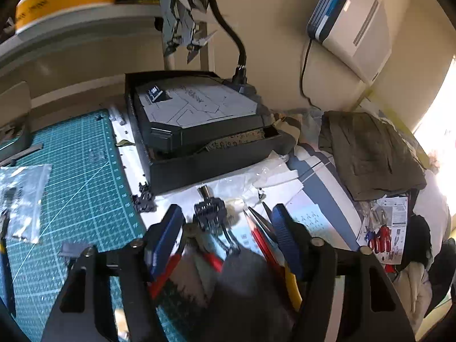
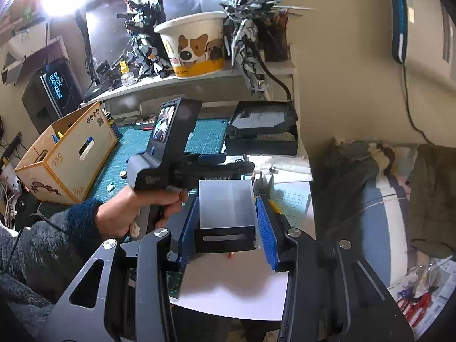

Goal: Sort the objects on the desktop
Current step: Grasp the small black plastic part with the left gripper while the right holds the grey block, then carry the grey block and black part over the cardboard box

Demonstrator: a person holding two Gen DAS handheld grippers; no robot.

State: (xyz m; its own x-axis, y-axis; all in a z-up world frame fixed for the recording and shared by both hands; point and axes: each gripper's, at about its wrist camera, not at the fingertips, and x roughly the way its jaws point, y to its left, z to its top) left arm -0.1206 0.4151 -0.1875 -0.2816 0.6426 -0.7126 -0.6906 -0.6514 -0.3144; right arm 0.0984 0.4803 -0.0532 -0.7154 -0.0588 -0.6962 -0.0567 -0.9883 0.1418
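In the left wrist view my left gripper (image 1: 228, 222) is open, its blue fingers (image 1: 168, 233) apart over a heap of tools: a small black metal clamp (image 1: 209, 212), red-handled pliers (image 1: 260, 236) and a yellow-handled tool (image 1: 293, 285). Nothing is gripped. In the right wrist view my right gripper (image 2: 228, 216) holds a clear plastic box with a black base (image 2: 225, 213) between its blue pads (image 2: 266, 228), above a white sheet (image 2: 233, 285). The left hand-held gripper body (image 2: 168, 154) shows ahead and left, near the cutters (image 2: 263, 185).
A black tray holding a dark base unit (image 1: 199, 119) stands behind the tools. A green cutting mat (image 1: 77, 182) with a plastic bag (image 1: 22, 199) lies left. A cardboard box (image 2: 68, 154) is far left. An olive cloth (image 1: 370, 154) lies right. Shelf with models and a paper bucket (image 2: 193, 48) behind.
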